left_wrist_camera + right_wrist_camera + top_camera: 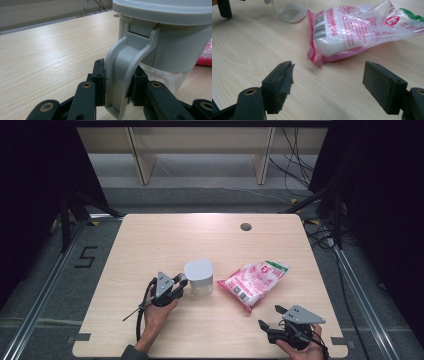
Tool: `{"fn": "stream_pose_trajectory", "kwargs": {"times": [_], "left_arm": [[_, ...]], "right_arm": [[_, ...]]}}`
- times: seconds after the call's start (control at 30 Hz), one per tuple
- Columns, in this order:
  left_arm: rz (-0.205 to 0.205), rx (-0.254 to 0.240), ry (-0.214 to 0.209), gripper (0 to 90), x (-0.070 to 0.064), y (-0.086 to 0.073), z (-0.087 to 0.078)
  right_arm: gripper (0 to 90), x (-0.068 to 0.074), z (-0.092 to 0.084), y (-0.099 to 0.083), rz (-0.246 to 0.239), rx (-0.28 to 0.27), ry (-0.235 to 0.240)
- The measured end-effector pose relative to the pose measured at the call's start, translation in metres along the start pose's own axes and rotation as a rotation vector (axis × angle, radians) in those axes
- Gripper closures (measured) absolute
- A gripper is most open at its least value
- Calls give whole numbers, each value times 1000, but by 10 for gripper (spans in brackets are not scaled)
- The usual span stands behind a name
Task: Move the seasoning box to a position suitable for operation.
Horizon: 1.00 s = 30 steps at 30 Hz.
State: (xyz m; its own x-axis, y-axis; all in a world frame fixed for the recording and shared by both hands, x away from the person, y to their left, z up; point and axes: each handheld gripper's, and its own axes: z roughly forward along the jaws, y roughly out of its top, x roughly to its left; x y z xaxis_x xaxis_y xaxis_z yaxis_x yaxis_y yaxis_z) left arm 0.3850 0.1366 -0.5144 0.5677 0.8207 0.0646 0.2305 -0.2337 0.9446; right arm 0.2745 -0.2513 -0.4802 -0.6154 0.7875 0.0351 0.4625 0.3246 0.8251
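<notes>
A clear container [199,276] with a grey lid [162,10] stands in the middle of the table. A grey latch [125,72] hangs down from the lid's side. My left gripper [183,281] is at the container's left, and in the left gripper view its pads [100,85] press on both sides of that latch. A pink and white plastic bag [254,281] of white grains lies to the container's right. My right gripper [270,316] rests near the front right edge, open and holding nothing, with the bag [347,30] a short way beyond its jaws.
The light wooden table [165,240] has a round cable hole [245,226] at the back. A wooden shelf frame and loose cables lie on the floor behind it. The container's clear base [292,11] is in the right gripper view at the top.
</notes>
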Motion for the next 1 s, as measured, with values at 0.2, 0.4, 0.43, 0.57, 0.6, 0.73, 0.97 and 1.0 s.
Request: {"fn": "stream_pose_trajectory", "kwargs": {"times": [0.2,0.4,0.43,0.57,0.6,0.73,0.97,1.0], "left_arm": [[42,-3,-47,707,2,3,6],[33,15,-45,715,2,6,12],[40,12,-45,717,2,6,13],[16,7,-61,717,2,5,13],[9,8,-70,717,1,5,13],[8,13,-76,717,-1,5,11],[-54,18,-97,702,0,4,10],[-72,19,-105,694,1,4,10]], "right_arm": [[246,1,-1,0,3,-8,-3],[245,2,-1,0,26,-5,-3],[245,1,-1,0,17,-7,-2],[246,-1,-1,0,0,-5,-5],[245,0,-1,0,3,-5,-7],[246,-1,-2,0,-1,-1,-6],[246,-2,-1,0,-8,0,2],[245,-2,-1,0,-9,0,0]]}}
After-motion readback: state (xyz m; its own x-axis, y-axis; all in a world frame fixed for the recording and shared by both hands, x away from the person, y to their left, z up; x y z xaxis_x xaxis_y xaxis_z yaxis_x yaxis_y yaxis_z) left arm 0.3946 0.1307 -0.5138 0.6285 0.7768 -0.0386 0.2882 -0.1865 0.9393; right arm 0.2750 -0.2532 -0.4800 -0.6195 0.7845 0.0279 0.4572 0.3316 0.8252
